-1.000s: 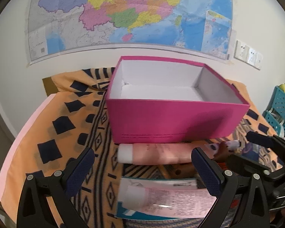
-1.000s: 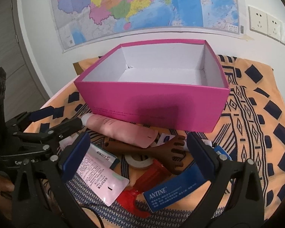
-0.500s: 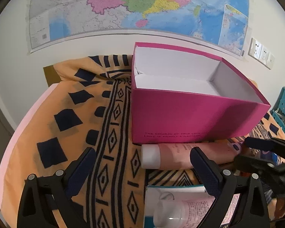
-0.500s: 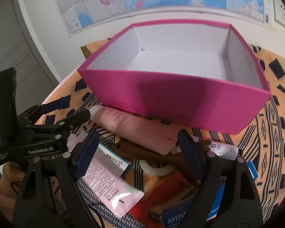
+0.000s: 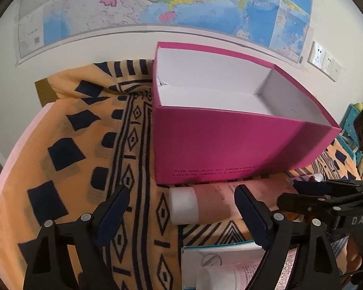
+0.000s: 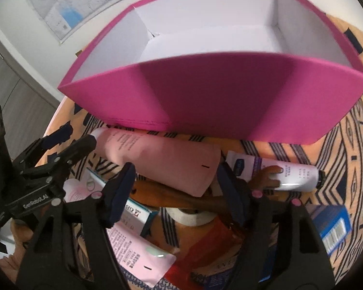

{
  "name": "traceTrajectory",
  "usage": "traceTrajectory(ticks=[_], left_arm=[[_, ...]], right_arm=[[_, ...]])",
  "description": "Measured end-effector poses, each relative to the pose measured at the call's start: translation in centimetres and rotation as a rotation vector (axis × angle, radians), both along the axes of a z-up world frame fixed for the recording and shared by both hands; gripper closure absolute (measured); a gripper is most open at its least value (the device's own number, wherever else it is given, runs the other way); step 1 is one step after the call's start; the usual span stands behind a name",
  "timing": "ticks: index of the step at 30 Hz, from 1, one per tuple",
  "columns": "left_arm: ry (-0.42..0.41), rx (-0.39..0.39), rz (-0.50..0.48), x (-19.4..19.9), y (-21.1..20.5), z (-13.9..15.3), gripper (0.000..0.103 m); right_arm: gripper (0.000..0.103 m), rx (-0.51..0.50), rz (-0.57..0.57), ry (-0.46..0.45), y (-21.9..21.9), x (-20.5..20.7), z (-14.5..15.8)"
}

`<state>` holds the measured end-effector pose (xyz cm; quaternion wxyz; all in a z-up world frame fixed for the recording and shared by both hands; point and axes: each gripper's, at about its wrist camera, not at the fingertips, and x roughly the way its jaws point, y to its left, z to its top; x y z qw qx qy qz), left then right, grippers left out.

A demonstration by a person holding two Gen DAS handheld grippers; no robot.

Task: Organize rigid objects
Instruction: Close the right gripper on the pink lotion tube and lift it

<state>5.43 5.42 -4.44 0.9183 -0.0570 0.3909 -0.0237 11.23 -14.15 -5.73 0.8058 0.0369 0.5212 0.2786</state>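
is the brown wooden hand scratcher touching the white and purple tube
Touching. In the right wrist view the wooden scratcher's finger tips lie on the white and purple tube, with no gap showing between them.

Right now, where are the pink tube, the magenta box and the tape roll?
pink tube (image 6: 167,162), right wrist view, middle of its body.
magenta box (image 5: 217,145), left wrist view, front outer wall.
tape roll (image 6: 191,215), right wrist view, visible white rim.

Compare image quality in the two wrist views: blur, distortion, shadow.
Left wrist view: sharp; fisheye bends the wall map and leaves dark corners. Right wrist view: softer, with motion smear on the pink box, whose front edge bulges strongly; a dark shadow crosses that box's front wall, and glare streaks the white tube.
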Motion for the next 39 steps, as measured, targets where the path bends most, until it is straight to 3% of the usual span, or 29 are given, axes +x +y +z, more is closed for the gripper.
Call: traceTrajectory(ticks=[6, 11, 17, 20, 28, 39], left_arm=[[0.015, -0.022, -0.056, 0.4, -0.5, -0.3, 0.013], [0.055, -0.092, -0.115, 0.8, -0.7, -1.0, 0.023], [0.060, -0.112, -0.113, 0.9, -0.6, -1.1, 0.023], [0.067, -0.156, -0.111, 0.7, -0.2, -1.1, 0.023], [0.048, -0.131, -0.110, -0.4, -1.0, -0.6, 0.023], [-0.019, -0.158, -0.111, -2.1, -0.9, 1.9, 0.023]], right_arm=[[0.023, 0.001, -0.002, 0.037, 0.6, 0.6, -0.3], [0.023, 0.038, 0.006, 0.042, 0.9, 0.6, -0.4], [0.023, 0.048, 0.009, 0.031, 0.7, 0.3, -0.3], [0.023, 0.056, 0.008, 0.004, 0.2, -0.1, -0.2], [0.023, 0.043, 0.005, -0.056, -0.5, -1.2, 0.5], [0.023, 0.028, 0.035, -0.155, -0.5, -2.9, 2.2]])
